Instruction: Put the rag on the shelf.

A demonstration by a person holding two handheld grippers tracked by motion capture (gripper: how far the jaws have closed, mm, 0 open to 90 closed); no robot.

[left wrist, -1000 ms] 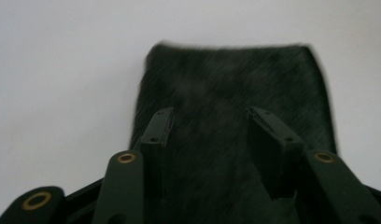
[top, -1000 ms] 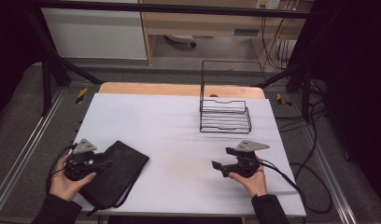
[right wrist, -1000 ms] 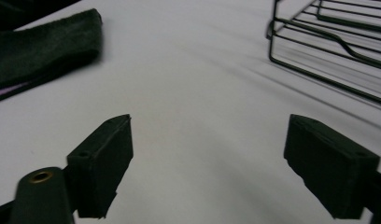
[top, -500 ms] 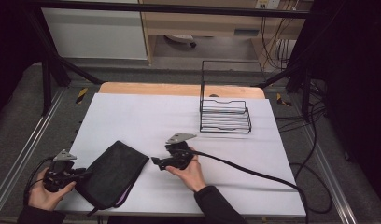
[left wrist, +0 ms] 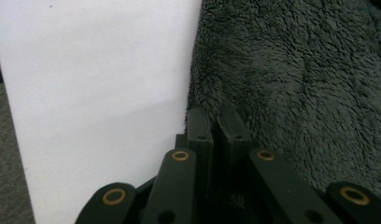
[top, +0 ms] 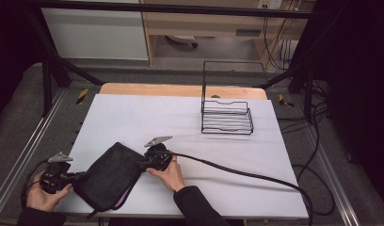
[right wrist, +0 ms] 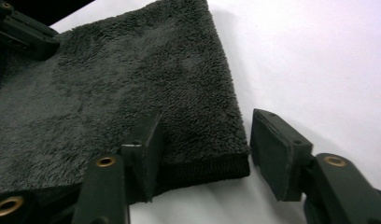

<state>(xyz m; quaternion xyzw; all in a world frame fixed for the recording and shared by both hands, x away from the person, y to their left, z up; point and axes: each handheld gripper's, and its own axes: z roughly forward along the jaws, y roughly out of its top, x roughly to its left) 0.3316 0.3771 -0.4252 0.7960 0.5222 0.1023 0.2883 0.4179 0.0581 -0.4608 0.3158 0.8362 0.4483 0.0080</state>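
A folded dark fleece towel lies at the near left corner of the white surface, a person working it from both ends. The left tongs are clamped on the towel's left edge, jaws pressed together with pile between them (the left gripper view shows this closely). The right tongs stand spread at the towel's right corner, one jaw over the fabric, the other on bare surface just beside the hem. A black wire rack sits well apart, toward the far right.
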